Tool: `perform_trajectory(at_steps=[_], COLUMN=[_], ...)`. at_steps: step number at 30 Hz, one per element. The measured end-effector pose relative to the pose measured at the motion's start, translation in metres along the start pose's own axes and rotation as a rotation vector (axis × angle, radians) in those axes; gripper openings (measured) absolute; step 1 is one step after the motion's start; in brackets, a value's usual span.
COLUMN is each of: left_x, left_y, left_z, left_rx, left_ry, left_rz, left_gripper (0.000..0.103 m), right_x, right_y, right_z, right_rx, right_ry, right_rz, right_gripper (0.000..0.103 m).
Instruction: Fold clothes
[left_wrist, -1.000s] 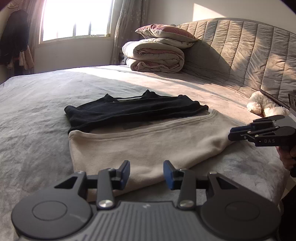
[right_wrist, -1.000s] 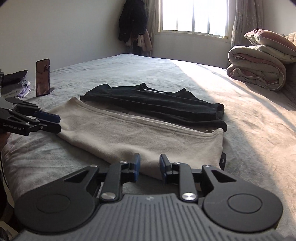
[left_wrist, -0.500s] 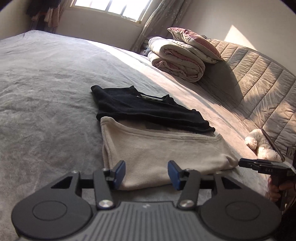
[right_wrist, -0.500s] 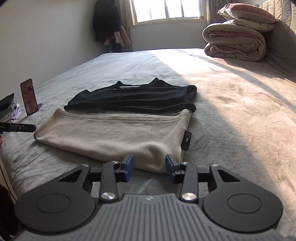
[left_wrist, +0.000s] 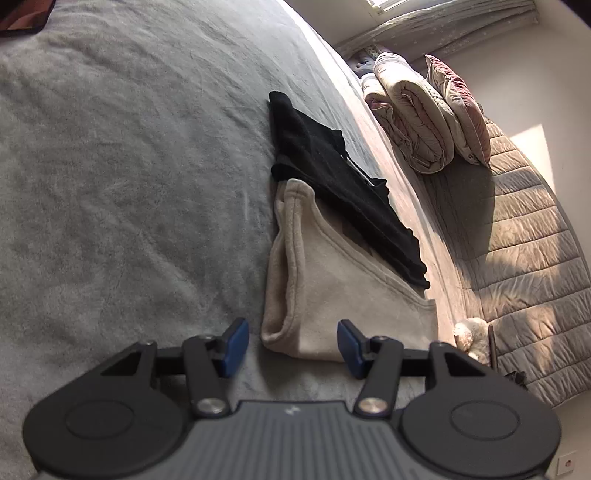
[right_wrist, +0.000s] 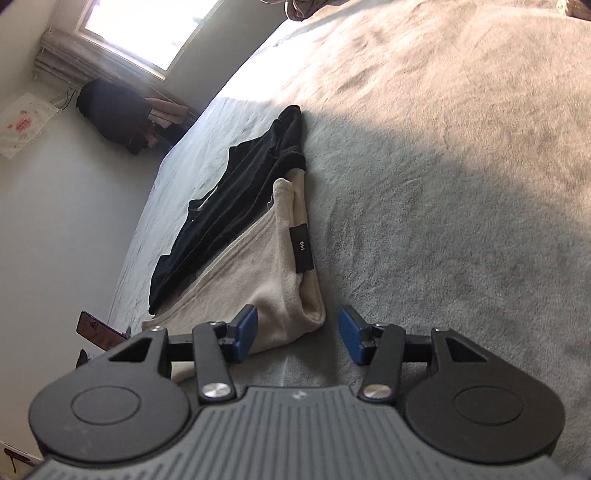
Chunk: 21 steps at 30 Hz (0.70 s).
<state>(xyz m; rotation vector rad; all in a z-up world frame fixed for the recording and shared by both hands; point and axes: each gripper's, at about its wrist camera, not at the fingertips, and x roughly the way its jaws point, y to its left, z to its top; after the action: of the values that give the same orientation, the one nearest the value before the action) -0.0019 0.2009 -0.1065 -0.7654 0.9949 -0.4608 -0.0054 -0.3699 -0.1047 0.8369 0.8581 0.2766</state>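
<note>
A beige fleece garment (left_wrist: 332, 288) lies folded in a long strip on the grey bed, with a black garment (left_wrist: 332, 177) folded along its far side. My left gripper (left_wrist: 291, 345) is open, its blue pads either side of the beige strip's near left corner. In the right wrist view the beige garment (right_wrist: 266, 280) carries a black size tag (right_wrist: 302, 249), and the black garment (right_wrist: 236, 192) lies beyond it. My right gripper (right_wrist: 297, 339) is open, its pads straddling the beige strip's right end corner. Neither gripper holds cloth.
The grey bed cover (left_wrist: 129, 184) spreads wide to the left. Folded quilts and a pillow (left_wrist: 424, 118) sit by the padded headboard (left_wrist: 535, 258). A white plush toy (left_wrist: 471, 334) lies near the bed edge. A phone (right_wrist: 98, 330) stands at the left; dark clothes (right_wrist: 114, 114) hang by the window.
Both grippers have rolled sideways, dropped closer to the bed and opened wider. Each now straddles an end corner of the beige strip. The garments have not moved.
</note>
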Motion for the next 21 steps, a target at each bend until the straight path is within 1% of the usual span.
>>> perform_trajectory(at_steps=[3, 4, 5, 6, 7, 10, 11, 13, 15, 16, 17, 18, 19, 20, 21], left_x=[0.012, 0.016, 0.02, 0.023, 0.026, 0.033, 0.037, 0.043, 0.048, 0.05, 0.051, 0.051, 0.051, 0.05, 0.05], left_y=[0.013, 0.016, 0.018, 0.017, 0.016, 0.008, 0.005, 0.0, -0.004, -0.004, -0.003, 0.0, 0.002, 0.005, 0.007], left_z=[0.011, 0.012, 0.012, 0.011, 0.011, 0.01, 0.012, 0.015, 0.019, 0.02, 0.02, 0.021, 0.02, 0.019, 0.019], left_rx=[-0.079, -0.09, -0.092, -0.085, -0.077, -0.026, -0.011, 0.012, 0.02, 0.018, 0.01, -0.013, -0.035, -0.057, -0.078], left_ry=[0.045, 0.054, 0.062, 0.069, 0.077, 0.115, 0.139, 0.178, 0.209, 0.222, 0.23, 0.242, 0.239, 0.236, 0.232], left_rz=[-0.092, -0.119, -0.139, -0.145, -0.152, -0.175, -0.181, -0.189, -0.194, -0.196, -0.193, -0.192, -0.204, -0.217, -0.231], left_gripper=[0.052, 0.051, 0.047, 0.042, 0.041, 0.04, 0.04, 0.04, 0.04, 0.038, 0.029, 0.017, 0.017, 0.016, 0.015], right_x=[0.007, 0.009, 0.011, 0.012, 0.014, 0.021, 0.024, 0.03, 0.036, 0.038, 0.039, 0.039, 0.04, 0.04, 0.038], right_y=[-0.005, -0.006, -0.009, -0.011, -0.012, -0.013, -0.012, -0.012, -0.012, -0.011, -0.011, -0.012, -0.012, -0.012, -0.011], right_z=[0.006, 0.009, 0.011, 0.014, 0.015, 0.017, 0.018, 0.019, 0.02, 0.021, 0.021, 0.021, 0.021, 0.021, 0.022], right_rx=[0.052, 0.061, 0.07, 0.078, 0.082, 0.078, 0.076, 0.075, 0.084, 0.091, 0.102, 0.117, 0.132, 0.145, 0.15], right_ry=[0.025, 0.035, 0.044, 0.052, 0.059, 0.093, 0.11, 0.15, 0.178, 0.19, 0.197, 0.201, 0.206, 0.208, 0.205], right_rz=[0.052, 0.068, 0.083, 0.097, 0.108, 0.145, 0.157, 0.191, 0.211, 0.219, 0.228, 0.236, 0.245, 0.25, 0.251], right_gripper=[0.054, 0.054, 0.053, 0.051, 0.05, 0.042, 0.039, 0.037, 0.033, 0.032, 0.029, 0.027, 0.026, 0.021, 0.021])
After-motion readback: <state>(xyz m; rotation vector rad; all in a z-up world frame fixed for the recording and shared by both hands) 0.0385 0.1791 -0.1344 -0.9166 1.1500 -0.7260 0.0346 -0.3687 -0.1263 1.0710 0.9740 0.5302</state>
